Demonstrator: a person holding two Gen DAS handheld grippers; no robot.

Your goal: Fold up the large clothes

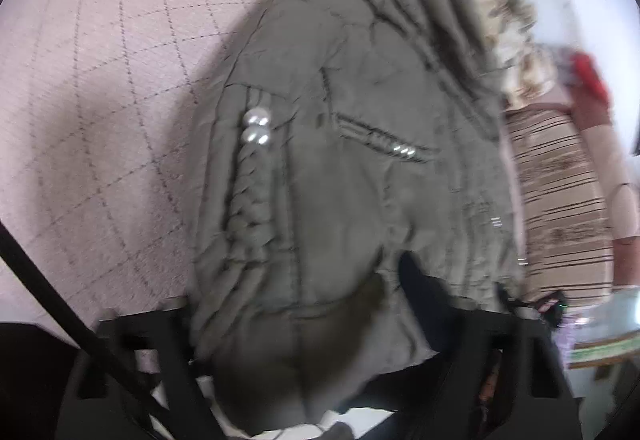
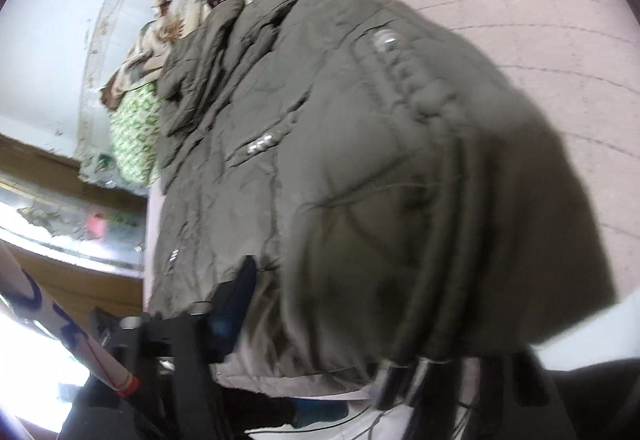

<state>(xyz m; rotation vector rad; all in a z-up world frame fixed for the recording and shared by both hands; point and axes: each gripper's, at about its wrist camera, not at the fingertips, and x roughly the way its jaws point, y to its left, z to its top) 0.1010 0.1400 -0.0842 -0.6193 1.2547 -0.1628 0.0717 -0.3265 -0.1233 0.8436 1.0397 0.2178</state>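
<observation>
An olive-grey padded jacket (image 1: 340, 144) lies on a pink quilted bed cover (image 1: 112, 80). It has a braided sleeve trim with pearl studs and a studded chest pocket. In the left wrist view its hem bunches between my left gripper's (image 1: 320, 360) black fingers, which look shut on the fabric. In the right wrist view the same jacket (image 2: 320, 160) fills the frame, and its hem drapes over my right gripper (image 2: 312, 352). One black finger (image 2: 236, 300) shows at the left; the other is hidden under cloth and cables.
A leaf-patterned blanket (image 1: 508, 20) and a striped cushion (image 1: 560, 200) lie beyond the jacket at the bed's side. A green patterned cloth (image 2: 132, 136) and a wooden shelf edge (image 2: 60, 168) show in the right wrist view. Black cables (image 2: 420, 300) hang across the jacket.
</observation>
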